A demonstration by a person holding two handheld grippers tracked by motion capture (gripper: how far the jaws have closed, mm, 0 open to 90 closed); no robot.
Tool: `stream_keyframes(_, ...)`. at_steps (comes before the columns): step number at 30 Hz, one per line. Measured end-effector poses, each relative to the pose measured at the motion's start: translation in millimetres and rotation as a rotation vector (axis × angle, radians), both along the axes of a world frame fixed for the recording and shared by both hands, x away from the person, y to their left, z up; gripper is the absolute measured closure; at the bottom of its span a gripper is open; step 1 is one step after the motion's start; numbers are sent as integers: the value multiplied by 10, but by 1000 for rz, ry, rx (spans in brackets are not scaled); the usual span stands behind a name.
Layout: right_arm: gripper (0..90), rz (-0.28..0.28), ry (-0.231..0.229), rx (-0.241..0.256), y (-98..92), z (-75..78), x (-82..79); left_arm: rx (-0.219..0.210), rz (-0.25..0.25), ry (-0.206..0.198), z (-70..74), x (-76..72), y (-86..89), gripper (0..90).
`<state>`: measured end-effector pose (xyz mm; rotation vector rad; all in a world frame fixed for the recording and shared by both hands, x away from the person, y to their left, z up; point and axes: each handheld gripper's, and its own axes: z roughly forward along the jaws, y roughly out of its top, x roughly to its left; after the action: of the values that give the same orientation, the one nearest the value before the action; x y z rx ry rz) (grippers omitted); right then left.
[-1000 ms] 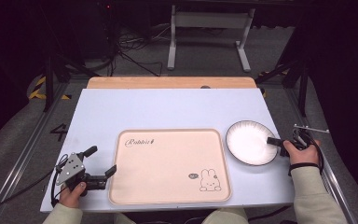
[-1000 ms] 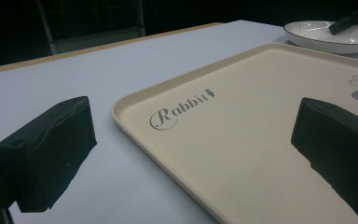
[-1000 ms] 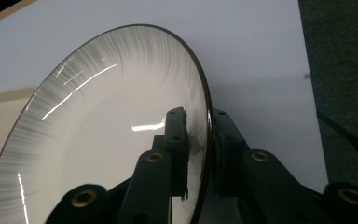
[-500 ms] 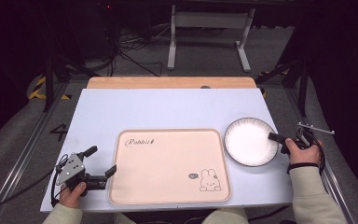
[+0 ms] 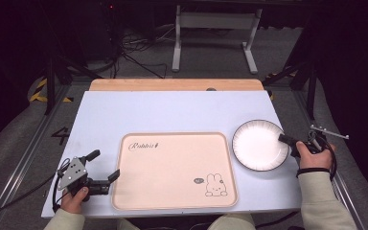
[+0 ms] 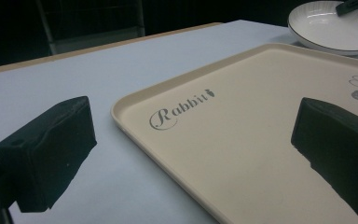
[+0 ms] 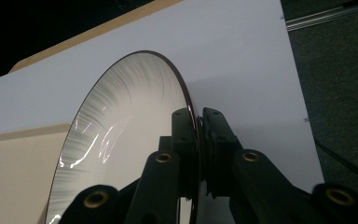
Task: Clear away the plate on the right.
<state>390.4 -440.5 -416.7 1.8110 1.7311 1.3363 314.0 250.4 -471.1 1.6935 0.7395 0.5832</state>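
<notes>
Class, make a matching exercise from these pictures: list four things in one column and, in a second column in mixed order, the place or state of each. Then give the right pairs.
Things
1. plate
2. tray
3. left gripper
4. right gripper

Places or states
A. jaws wide open, at the tray's left edge
B. lies in the middle of the table, with a rabbit drawing
C. jaws shut on a rim
D. white, right of the tray, held at its right rim

Pairs: 1-D, 2-B, 3-A, 4-C
</notes>
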Motion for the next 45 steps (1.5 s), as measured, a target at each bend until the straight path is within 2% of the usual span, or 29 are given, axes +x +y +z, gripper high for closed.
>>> stream_keyframes(4,847,-4,-28,-3,6,68,-35,-1,0,0,0,0,1,3)
stream_keyframes(5,848,-3,-42,10,0,115,-59,-1,0,1,0,0,1,2)
stream_keyframes(8,848,-2,-49,21,1,148,-77,3,-2,4,2,1,3,2)
stream_keyframes(14,847,11,-59,8,58,249,-133,1,-2,6,2,3,4,2)
stream_keyframes(19,847,30,-71,25,113,319,-162,2,-3,8,3,3,6,2)
stream_keyframes(36,846,113,-64,47,348,420,-165,2,-3,8,4,5,9,2)
stream_keyframes(45,845,183,-40,56,601,485,-106,-1,-6,7,2,13,7,2)
